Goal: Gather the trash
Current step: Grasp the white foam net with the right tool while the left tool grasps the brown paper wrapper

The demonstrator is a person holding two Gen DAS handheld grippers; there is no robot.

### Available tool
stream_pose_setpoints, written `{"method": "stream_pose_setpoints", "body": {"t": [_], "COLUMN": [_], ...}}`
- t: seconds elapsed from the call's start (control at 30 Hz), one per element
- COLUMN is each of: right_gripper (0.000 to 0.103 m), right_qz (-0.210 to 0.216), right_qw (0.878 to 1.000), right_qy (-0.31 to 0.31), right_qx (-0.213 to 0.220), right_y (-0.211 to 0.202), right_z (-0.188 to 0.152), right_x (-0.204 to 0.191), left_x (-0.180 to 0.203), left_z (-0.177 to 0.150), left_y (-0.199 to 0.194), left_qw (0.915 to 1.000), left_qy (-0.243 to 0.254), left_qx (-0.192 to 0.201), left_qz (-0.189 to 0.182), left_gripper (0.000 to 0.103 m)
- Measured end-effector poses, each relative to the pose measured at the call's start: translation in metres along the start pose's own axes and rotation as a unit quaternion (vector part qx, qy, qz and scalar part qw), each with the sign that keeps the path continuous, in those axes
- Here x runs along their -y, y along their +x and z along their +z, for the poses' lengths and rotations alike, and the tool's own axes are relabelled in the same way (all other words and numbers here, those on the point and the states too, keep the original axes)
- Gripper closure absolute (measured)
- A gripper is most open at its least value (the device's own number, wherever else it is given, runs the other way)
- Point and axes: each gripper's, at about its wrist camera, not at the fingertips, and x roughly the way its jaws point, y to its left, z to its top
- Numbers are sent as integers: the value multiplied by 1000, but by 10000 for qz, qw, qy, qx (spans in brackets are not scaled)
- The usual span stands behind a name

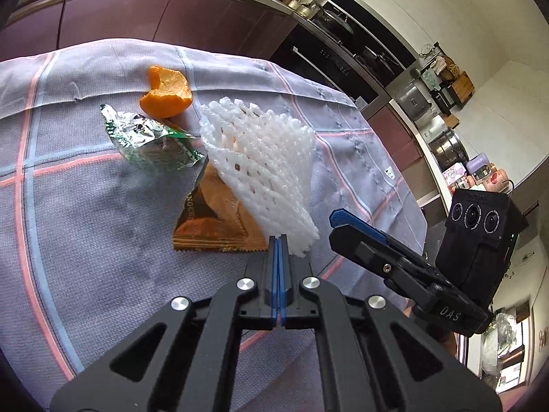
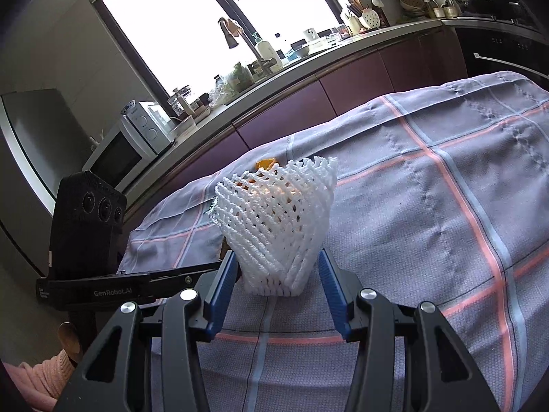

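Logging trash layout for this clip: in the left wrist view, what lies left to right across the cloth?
green foil wrapper → orange peel → white foam fruit net → right gripper, at the cloth's edge. The brown snack wrapper sits partly under the net, so it is left out.

A home kitchen. A long counter (image 2: 343, 51) with maroon cabinet fronts (image 2: 350, 89) runs under a bright window (image 2: 212, 27), carrying a tap (image 2: 236, 39), microwave (image 2: 120, 151) and utensils. Pots (image 1: 446, 144) and a built-in oven (image 1: 329, 55) line another wall.
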Motion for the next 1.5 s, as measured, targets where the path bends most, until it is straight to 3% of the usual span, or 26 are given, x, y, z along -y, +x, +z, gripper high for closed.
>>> {"method": "stream_pose_setpoints", "body": {"t": [0.17, 0.33, 0.4, 0.53, 0.63, 1.03, 1.17, 1.23, 1.37, 1.43, 1.5], "right_gripper": [46, 46, 49, 72, 89, 89, 89, 90, 91, 91, 92], "right_qz": [102, 297, 321, 294, 293, 307, 315, 333, 362, 357, 418], "right_qw": [9996, 9983, 9980, 9980, 9976, 9980, 9979, 9978, 9980, 9983, 9984], "right_qy": [233, 328, 332, 290, 317, 267, 278, 294, 279, 247, 212], "right_qx": [-117, -376, -425, -477, -533, -490, -487, -483, -430, -386, -322], "right_y": [11, 34, 38, 42, 43, 43, 43, 43, 41, 39, 36], "right_z": [13, 25, 26, 23, 20, 19, 18, 18, 18, 18, 18], "right_x": [7, 6, 5, 6, 11, 13, 11, 12, 12, 11, 8], "left_x": [-1, -1, -3, -13, -20, -27, -26, -25, -24, -23, -22], "left_z": [-2, 0, 3, 13, 20, 36, 41, 40, 37, 35, 33], "left_y": [-10, -25, -30, -31, -24, -16, -2, 3, 2, -1, -7], "left_qw": [9998, 9978, 9951, 9913, 9902, 9850, 9873, 9883, 9887, 9897, 9915], "left_qy": [123, 313, 423, 475, 493, 737, 764, 772, 714, 677, 622], "left_qx": [92, 314, 420, 432, 339, 285, 83, 16, 104, 107, 156], "left_qz": [149, 494, 785, 1152, 1261, 1536, 1392, 1313, 1312, 1256, 1135], "left_gripper": [102, 101, 99, 80, 76, 60, 62, 71, 78, 101, 101]}}
